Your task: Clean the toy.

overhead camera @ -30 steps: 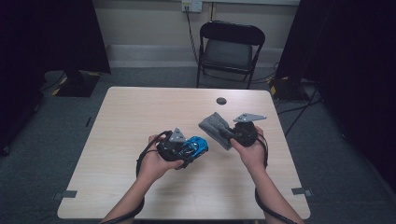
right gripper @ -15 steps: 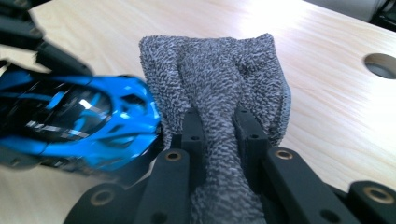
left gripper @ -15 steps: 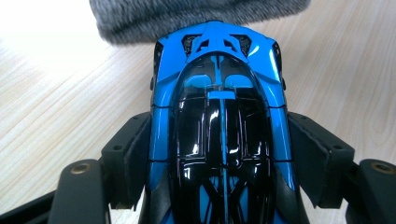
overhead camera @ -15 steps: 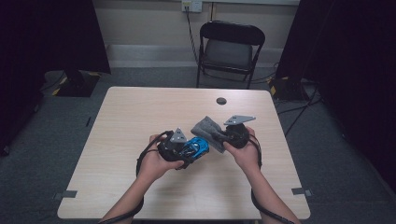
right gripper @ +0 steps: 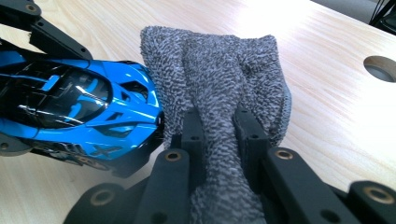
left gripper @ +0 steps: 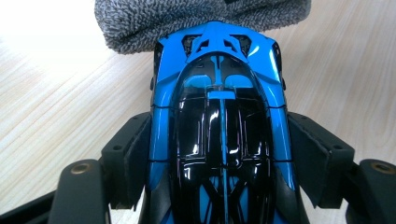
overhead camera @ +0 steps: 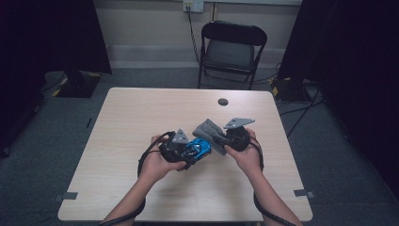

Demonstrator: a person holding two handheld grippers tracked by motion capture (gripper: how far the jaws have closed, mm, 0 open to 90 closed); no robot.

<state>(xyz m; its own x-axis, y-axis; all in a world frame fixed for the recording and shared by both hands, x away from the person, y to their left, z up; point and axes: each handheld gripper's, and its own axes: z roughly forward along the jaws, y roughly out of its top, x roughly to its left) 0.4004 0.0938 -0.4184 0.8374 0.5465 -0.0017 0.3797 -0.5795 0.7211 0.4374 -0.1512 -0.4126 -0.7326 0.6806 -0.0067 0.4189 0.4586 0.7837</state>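
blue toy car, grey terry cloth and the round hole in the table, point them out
blue toy car [left gripper: 219, 126], left gripper view, on its glossy black roof
grey terry cloth [right gripper: 224, 70], right gripper view, on its spread upper part
round hole [overhead camera: 223, 101], high view, on its dark centre

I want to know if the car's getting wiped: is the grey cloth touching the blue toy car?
Touching. In the right gripper view the grey cloth presses against the blue toy car at its end, no gap between.

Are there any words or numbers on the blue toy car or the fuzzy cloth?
None can be read.
Blue toy car: a pale mark low on its side, perhaps an "X", too blurred to be sure.
Grey cloth: no label or writing.
Table: no writing.
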